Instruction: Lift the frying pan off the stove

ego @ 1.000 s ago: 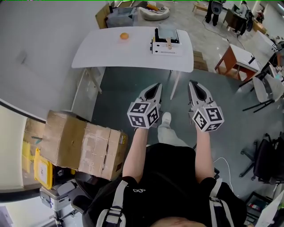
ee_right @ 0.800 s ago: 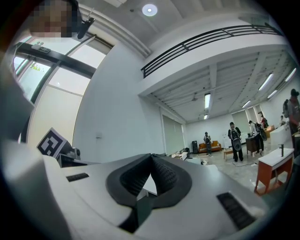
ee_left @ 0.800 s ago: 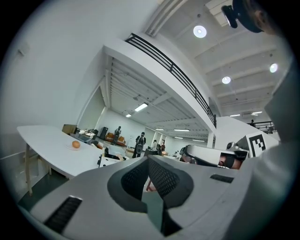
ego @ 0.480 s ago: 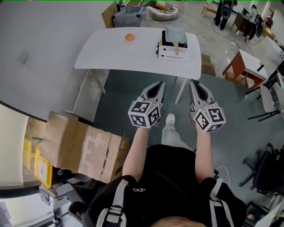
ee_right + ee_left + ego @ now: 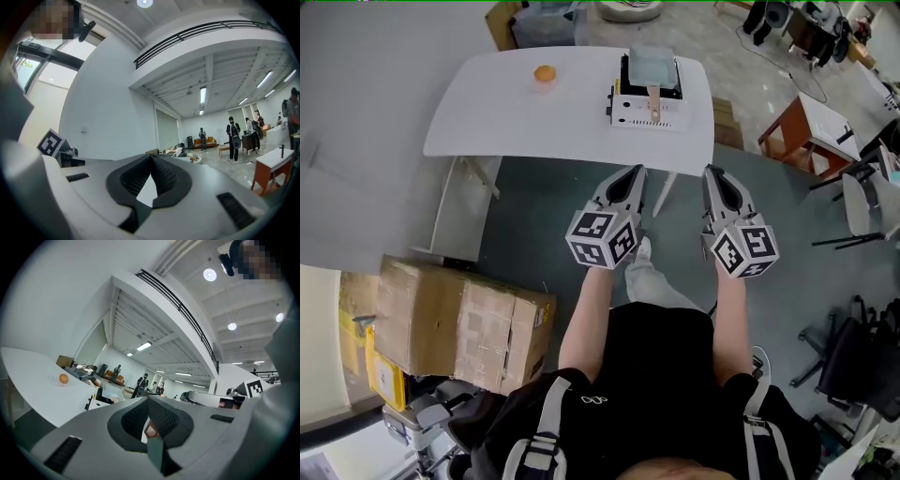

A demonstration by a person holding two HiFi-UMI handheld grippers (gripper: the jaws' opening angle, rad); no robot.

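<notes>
The frying pan [image 5: 654, 67] sits on top of the white stove [image 5: 645, 112], and its wooden handle [image 5: 654, 93] points toward 6 o'clock, back at the person. The stove stands on the white table [image 5: 487, 122], near the table's right end. A small orange [image 5: 544, 73] lies on the same table at 9 o'clock from the stove, well apart from it. The left gripper [image 5: 635, 172] and the right gripper [image 5: 712, 172] are side by side over the grey floor [image 5: 553, 197], just short of the table's near edge — they touch nothing. From the left gripper the pan is at about 12 o'clock, and from the right gripper it is at about 11 o'clock. Both grippers have their jaws pressed together, with nothing between them. A big cardboard box [image 5: 459, 323] sits on the floor at 8 o'clock from the left gripper. A brown side table [image 5: 792, 127] stands at 2 o'clock from the right gripper, well apart.
</notes>
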